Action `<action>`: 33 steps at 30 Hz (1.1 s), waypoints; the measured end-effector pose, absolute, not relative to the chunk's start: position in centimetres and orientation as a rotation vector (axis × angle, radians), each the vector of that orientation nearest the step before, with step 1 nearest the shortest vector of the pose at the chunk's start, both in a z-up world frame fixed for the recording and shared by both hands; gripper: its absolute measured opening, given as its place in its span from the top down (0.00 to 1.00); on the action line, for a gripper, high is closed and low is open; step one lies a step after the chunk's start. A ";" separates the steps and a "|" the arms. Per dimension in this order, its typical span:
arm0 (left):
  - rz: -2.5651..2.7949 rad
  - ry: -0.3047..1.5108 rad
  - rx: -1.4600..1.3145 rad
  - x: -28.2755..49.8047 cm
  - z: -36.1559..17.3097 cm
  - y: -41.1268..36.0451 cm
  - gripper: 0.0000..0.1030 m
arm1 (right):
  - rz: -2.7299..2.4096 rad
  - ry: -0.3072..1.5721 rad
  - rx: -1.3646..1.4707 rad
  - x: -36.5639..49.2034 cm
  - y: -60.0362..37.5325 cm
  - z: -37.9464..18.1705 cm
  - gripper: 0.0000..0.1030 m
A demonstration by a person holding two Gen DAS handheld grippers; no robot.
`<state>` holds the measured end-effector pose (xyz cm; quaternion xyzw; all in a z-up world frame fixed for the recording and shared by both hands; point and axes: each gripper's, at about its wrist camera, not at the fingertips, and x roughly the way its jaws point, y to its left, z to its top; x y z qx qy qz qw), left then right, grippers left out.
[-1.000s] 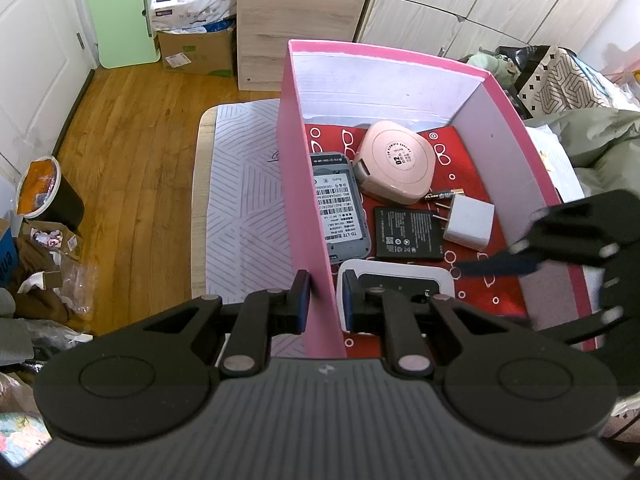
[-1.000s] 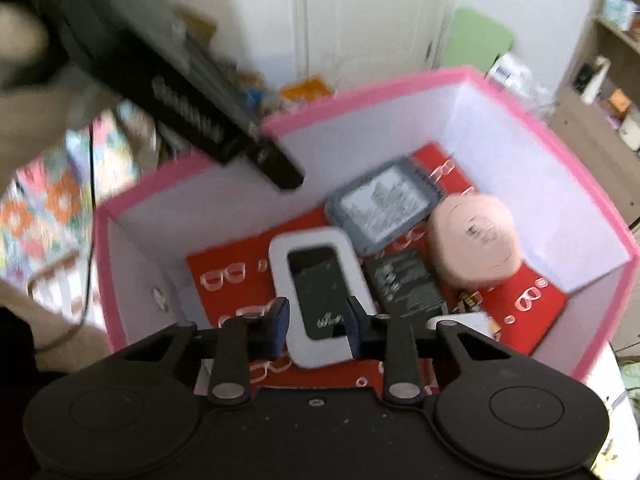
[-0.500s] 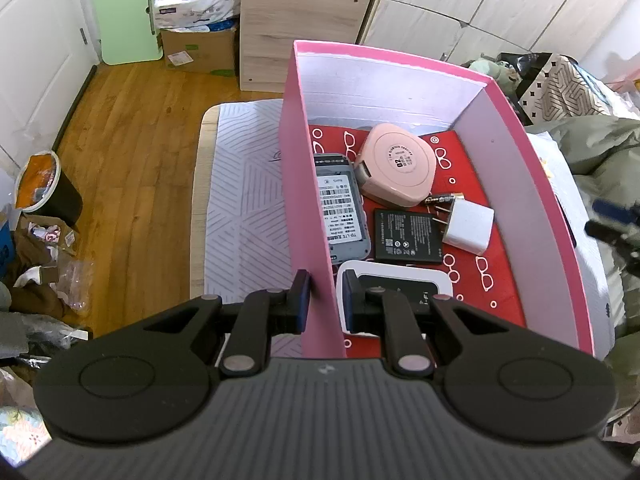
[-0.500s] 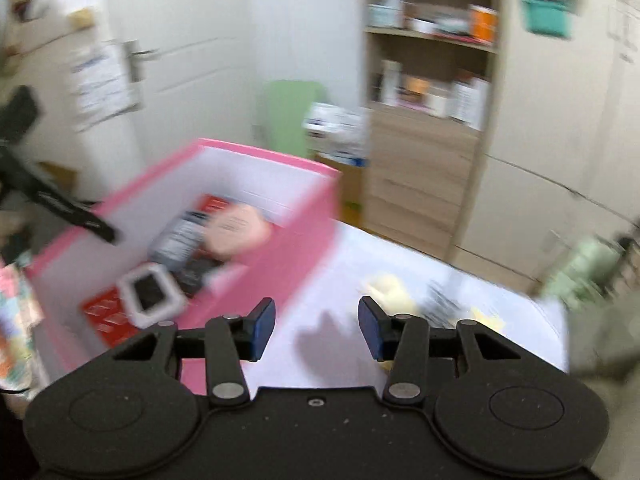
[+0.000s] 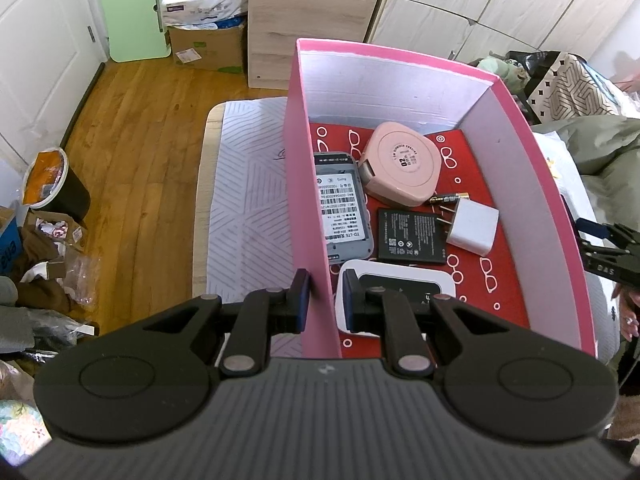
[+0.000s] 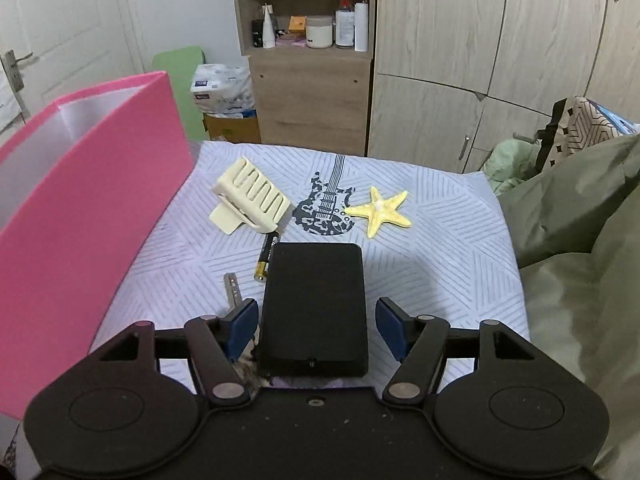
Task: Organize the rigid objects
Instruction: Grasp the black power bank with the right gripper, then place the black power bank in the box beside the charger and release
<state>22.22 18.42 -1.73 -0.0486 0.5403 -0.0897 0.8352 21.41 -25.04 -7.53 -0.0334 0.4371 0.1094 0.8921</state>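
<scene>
Spread with a striped cloth, the tabletop (image 6: 440, 232) is carrying a black device (image 6: 314, 304) between the right claw (image 6: 316, 326)'s opening, untouching pads, so closing off-centre risks knocking it into the battery (image 6: 267, 255), while the left claw (image 5: 325, 294) is pinching the pink box (image 5: 316, 216)'s wall.

both fisheye views are sharp and evenly lit by soft, cool indoor light, with only faint shadows on the striped cloth (image 6: 420, 264) and pale glare on the pink box's (image 5: 310, 184) white inner walls, while straight lines bow and corners darken toward the edges.
</scene>
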 end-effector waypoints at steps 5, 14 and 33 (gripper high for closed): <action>-0.188 1.145 -0.105 22.2 -1.7 18.4 0.86 | 0.205 0.939 -0.046 23.0 -24.8 -8.8 0.32; -0.193 1.144 -0.107 22.2 -1.8 18.5 0.86 | 0.244 0.872 0.027 22.1 -26.1 -7.0 0.36; -0.205 1.134 -0.136 21.9 -2.0 19.1 0.86 | 0.930 0.700 -0.534 18.9 -9.0 3.7 0.36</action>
